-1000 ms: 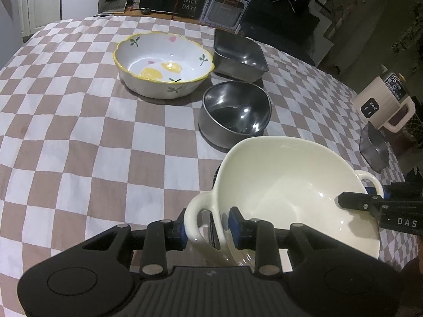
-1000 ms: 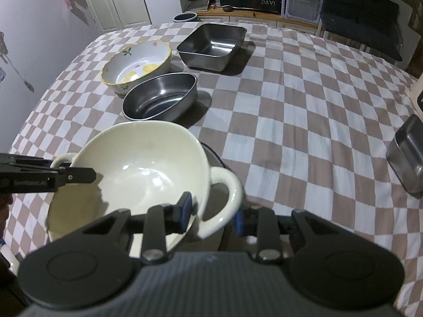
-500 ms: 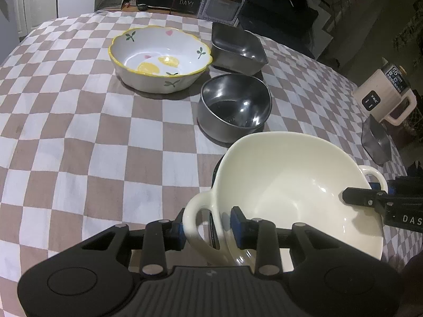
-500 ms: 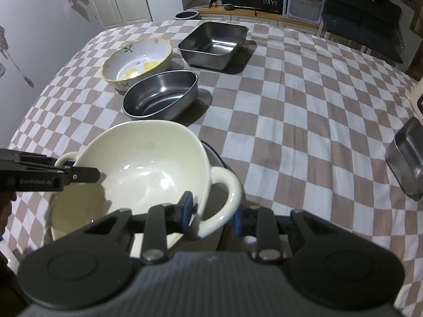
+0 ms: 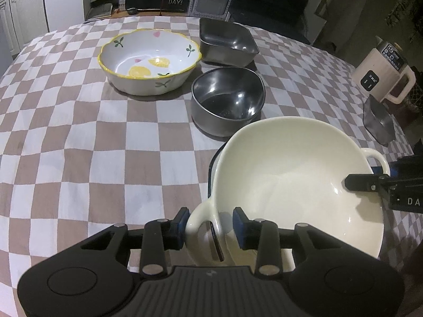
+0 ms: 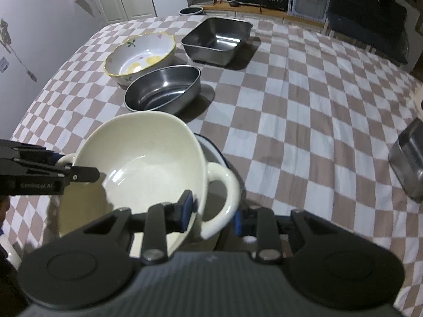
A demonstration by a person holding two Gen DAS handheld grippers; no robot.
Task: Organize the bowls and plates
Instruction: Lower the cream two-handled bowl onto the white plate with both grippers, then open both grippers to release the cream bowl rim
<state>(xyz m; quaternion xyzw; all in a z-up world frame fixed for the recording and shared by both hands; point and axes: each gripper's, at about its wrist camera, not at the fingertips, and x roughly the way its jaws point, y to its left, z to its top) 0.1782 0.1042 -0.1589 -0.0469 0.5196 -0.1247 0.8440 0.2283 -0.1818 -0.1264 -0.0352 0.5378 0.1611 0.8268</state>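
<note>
The cream bowl sits over a dark-rimmed dish, just beside the steel bowl, on its near side.

The left tool straddles one handle. Its jaws have just been opening, and one pad stands clear of the wall.

The right tool pinches the opposite handle and wall.

Hazards:
- If the bowl is not fully seated, one-sided support may let it tip.
- It may then slide off the dish onto the worktop.
- Withdrawing the left tool may snag the handle loop.

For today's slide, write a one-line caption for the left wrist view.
Left gripper straddles the handle of the cream two-handled bowl, jaws just opening, with a lemon-print bowl and steel bowl beyond.
</note>
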